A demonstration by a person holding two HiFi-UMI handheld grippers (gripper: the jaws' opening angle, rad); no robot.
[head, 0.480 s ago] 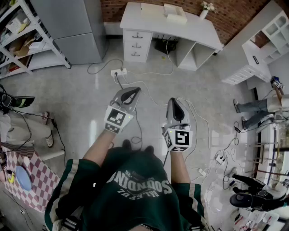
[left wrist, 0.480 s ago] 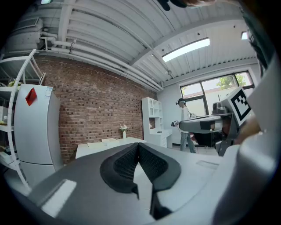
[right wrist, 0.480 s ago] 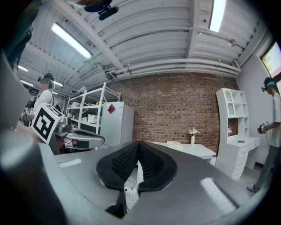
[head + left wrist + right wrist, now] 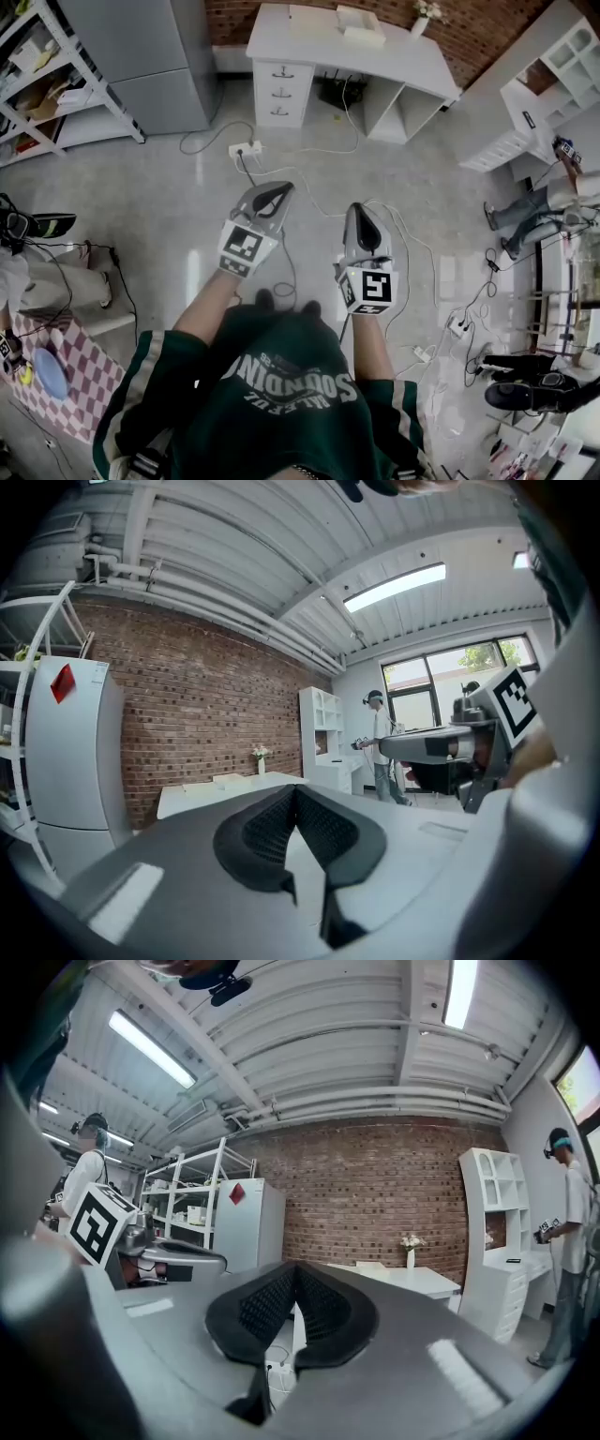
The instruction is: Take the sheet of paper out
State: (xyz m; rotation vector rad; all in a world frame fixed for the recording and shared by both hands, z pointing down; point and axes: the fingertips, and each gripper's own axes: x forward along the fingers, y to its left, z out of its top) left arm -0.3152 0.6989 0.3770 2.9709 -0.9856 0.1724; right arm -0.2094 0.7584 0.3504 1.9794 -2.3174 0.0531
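Note:
I stand on a grey floor some way short of a white desk (image 4: 375,56) by the brick wall. A flat pale sheet-like thing (image 4: 312,19) and a white box (image 4: 361,25) lie on the desk, with a small vase of flowers (image 4: 427,14) at its right end. My left gripper (image 4: 278,187) and right gripper (image 4: 359,208) are held side by side at waist height, pointing at the desk. In the left gripper view the left gripper (image 4: 296,789) has its ribbed pads closed together on nothing. The right gripper (image 4: 296,1266) is closed the same way, empty.
A grey fridge (image 4: 150,56) and a metal shelf rack (image 4: 42,75) stand at the back left. White cubby shelving (image 4: 553,94) stands on the right. A power strip (image 4: 246,148) and cables lie on the floor ahead. A checkered table (image 4: 56,370) is at my lower left; a person (image 4: 539,220) stands on the right.
Both grippers stay where they were, still closed. The person at the right edge has shifted slightly.

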